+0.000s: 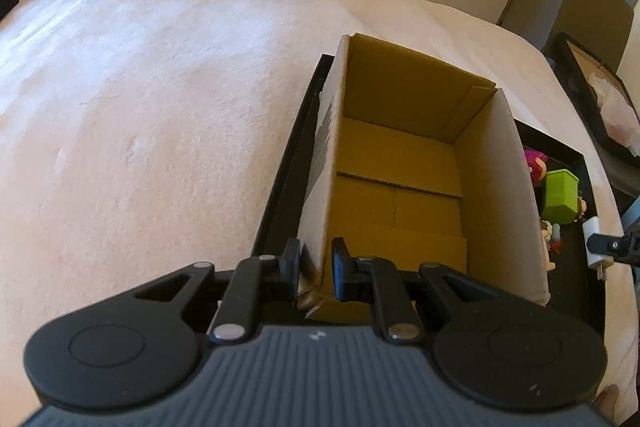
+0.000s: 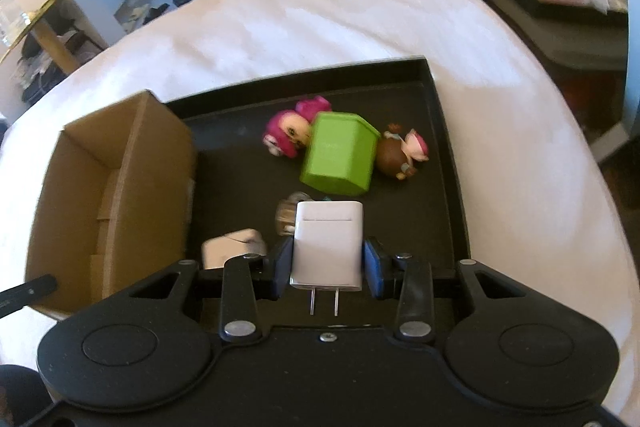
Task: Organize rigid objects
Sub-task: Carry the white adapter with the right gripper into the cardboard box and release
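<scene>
I'm pinching the near left wall of the cardboard box [image 1: 404, 163] with my left gripper [image 1: 316, 269], one finger outside the wall, one inside, claw clamped on the cardboard edge. The box is sitting open-topped at the left end of the black tray [image 2: 448, 155], nothing showing on its brown floor. The tray is lying on a white blanket [image 1: 160, 107] covering the bed.

I'm holding the white charger [image 2: 327, 247] in my right gripper [image 2: 327, 267], claw closed on its two sides, prongs pointing back toward the camera. It's hanging over the near middle of the tray, just right of the box. In the left wrist view the charger is peeking in at the far right edge, over the tray's right rim.

Farther out on the tray, the green box [image 2: 340, 159] is lying tilted, with a pink-haired doll [image 2: 290, 135] touching its left side and a brown-haired doll [image 2: 400, 153] touching its right. Another small figure [image 2: 287, 213] is sitting partly hidden behind the charger, too blurred to make out. A second white block [image 2: 234, 253] is lying at the near left of the tray, just beside the box, partly hidden by my gripper.
</scene>
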The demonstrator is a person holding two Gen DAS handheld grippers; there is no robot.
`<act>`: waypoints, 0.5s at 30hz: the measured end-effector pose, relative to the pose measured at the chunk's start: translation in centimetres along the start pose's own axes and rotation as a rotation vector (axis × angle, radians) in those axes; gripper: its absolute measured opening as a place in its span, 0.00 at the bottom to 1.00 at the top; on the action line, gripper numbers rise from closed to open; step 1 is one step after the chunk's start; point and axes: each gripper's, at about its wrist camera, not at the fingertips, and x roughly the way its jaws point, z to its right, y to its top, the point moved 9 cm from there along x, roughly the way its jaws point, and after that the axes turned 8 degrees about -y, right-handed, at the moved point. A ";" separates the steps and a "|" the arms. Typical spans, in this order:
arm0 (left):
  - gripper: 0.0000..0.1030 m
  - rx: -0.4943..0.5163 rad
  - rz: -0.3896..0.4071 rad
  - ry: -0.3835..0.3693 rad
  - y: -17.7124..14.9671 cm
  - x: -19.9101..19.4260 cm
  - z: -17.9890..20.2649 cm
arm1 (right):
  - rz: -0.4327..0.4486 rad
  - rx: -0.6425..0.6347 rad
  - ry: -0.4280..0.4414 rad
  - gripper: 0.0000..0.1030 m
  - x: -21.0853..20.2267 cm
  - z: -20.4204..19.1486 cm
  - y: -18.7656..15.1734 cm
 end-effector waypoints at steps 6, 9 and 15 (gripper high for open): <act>0.15 -0.011 0.021 -0.030 0.1 -0.3 -0.2 | 0.028 -0.035 0.021 0.36 -2.1 -3.4 0.5; 0.15 -0.021 0.028 -0.046 0.1 -0.3 -0.4 | 0.045 -0.058 0.034 0.36 -3.1 -5.2 0.8; 0.14 -0.048 0.042 -0.094 0.2 -0.3 -0.7 | 0.071 -0.106 0.063 0.36 -4.7 -9.3 1.6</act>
